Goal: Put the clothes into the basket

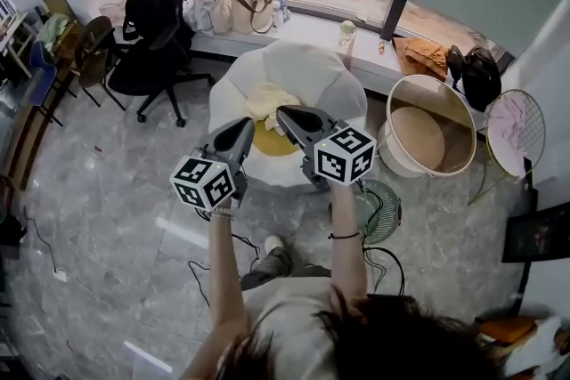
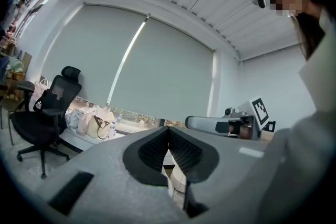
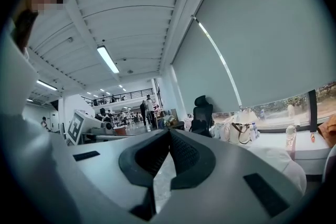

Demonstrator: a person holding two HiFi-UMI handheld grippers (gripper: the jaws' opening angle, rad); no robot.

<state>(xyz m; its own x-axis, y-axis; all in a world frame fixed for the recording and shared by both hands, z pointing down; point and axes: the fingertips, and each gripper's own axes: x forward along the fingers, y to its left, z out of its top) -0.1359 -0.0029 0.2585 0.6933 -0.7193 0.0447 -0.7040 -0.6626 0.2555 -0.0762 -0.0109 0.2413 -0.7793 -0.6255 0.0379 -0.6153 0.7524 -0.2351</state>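
Observation:
On a white beanbag (image 1: 312, 71) lie a pale yellow garment (image 1: 267, 100) and a darker yellow one (image 1: 274, 144). The round beige basket (image 1: 396, 157) stands on the floor to the beanbag's right and looks empty. Both grippers are held level in front of the beanbag, above the clothes in the head view. My left gripper (image 1: 245, 125) (image 2: 168, 129) has its jaws together with nothing between them. My right gripper (image 1: 285, 113) (image 3: 169, 132) is also shut and empty. Each gripper view shows the other gripper beside it.
A black office chair (image 1: 151, 22) stands at the left. Bags (image 1: 240, 13) and a bottle (image 1: 346, 33) sit on the window ledge. A wire basket with pink cloth (image 1: 515, 129) is at the far right. A small fan (image 1: 381, 211) and cables lie on the floor near my feet.

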